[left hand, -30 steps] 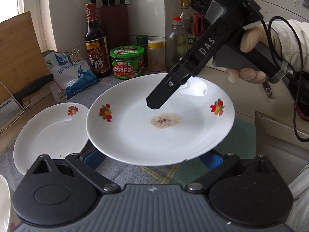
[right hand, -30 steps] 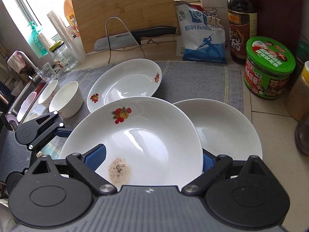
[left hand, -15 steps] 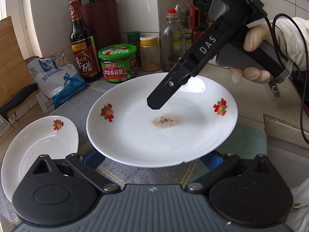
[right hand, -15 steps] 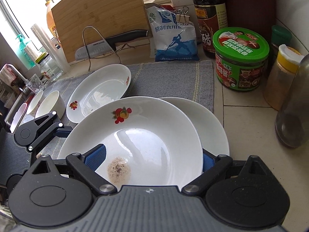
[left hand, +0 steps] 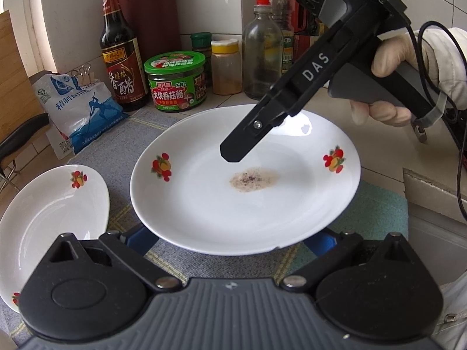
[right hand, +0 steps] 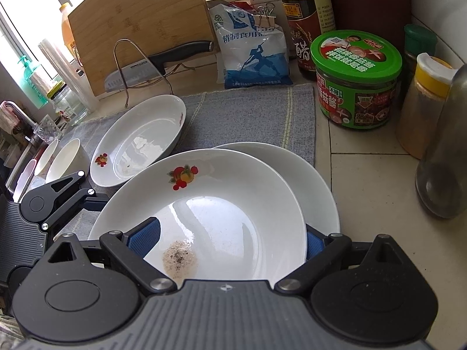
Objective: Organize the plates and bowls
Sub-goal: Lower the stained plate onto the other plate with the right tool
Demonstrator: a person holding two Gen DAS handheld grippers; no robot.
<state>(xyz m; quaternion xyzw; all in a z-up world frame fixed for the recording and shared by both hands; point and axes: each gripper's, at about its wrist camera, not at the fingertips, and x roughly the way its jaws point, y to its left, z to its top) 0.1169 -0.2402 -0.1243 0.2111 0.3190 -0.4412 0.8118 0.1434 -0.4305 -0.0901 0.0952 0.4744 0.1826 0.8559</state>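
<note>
A white plate with fruit motifs and a brown speckled stain [left hand: 204,198] [right hand: 233,204] sits level between both grippers. My left gripper [left hand: 227,237] is open, and the plate's near rim lies over its blue pads. One of its fingers [right hand: 67,192] reaches under the plate's left edge. My right gripper [right hand: 229,242] is open too: its left pad is over the plate's inside and its right pad is behind the rim. Its near finger [left hand: 248,137] points down over the plate. A plain white plate [right hand: 315,192] lies partly beneath. A second fruit-motif plate [left hand: 52,213] [right hand: 140,143] rests on the grey mat [right hand: 248,110].
A green-lidded jar [left hand: 175,81] [right hand: 356,78], a dark vinegar bottle [left hand: 122,58], spice jars and a glass bottle [right hand: 443,151] crowd the back wall. A salt bag [right hand: 251,52], a knife on a wire rack [right hand: 163,61], a cutting board and small white bowls [right hand: 67,157] stand left. A gloved hand [left hand: 391,58] holds the right gripper.
Both views have shifted toward the jars and bottles. The stained plate has stayed between the grippers and now covers more of the plain plate. The second fruit-motif plate has slid toward the left.
</note>
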